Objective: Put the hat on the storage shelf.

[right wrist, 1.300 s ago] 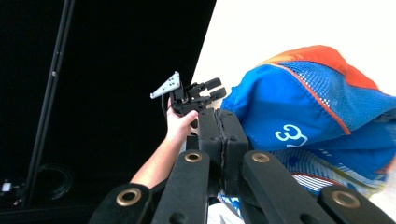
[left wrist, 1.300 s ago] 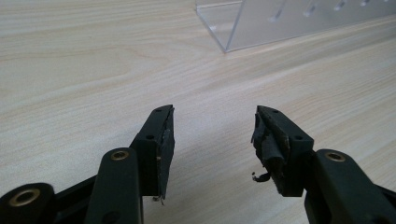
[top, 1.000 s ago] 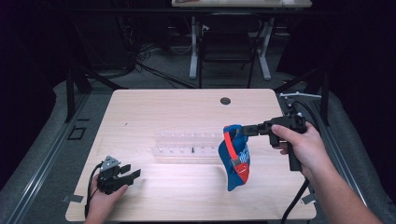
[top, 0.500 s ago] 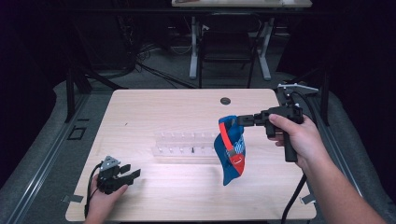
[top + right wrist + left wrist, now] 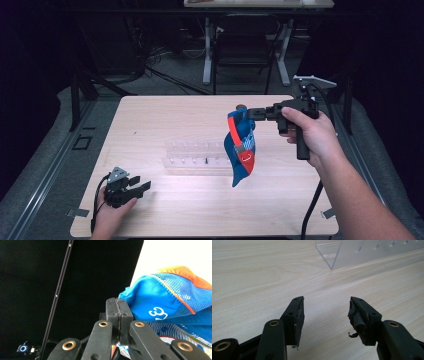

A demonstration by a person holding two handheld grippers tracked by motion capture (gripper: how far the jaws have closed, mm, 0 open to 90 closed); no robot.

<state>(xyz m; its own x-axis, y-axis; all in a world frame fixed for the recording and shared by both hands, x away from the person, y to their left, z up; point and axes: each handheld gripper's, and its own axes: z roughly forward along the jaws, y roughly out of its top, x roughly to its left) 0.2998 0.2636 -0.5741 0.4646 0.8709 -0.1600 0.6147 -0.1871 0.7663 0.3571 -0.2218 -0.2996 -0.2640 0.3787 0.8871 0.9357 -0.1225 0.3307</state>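
Right tool (image 5: 248,114): held in the person's right hand (image 5: 309,135) above the right half of the desk (image 5: 165,115), pointing level toward the left of the high view. Jaws pressed together on the top edge of a blue and orange cloth bag (image 5: 241,148); in the right gripper view the pads meet with blue fabric (image 5: 160,305) pinched beside them.

Cloth bag: hangs free from the right tool, clear of the desk top, its lower tip over the right end of the clear plastic rack (image 5: 192,156). Blue body, orange-red trim, mesh panel, small white mark.

Clear plastic rack: lies mid-desk, long side across, slots along its top.

Left tool (image 5: 135,186): rests at the near left corner of the desk in the left hand (image 5: 112,212). Jaws apart, nothing between them; bare wood shows in the gap, a corner of the rack (image 5: 337,252) farther off.
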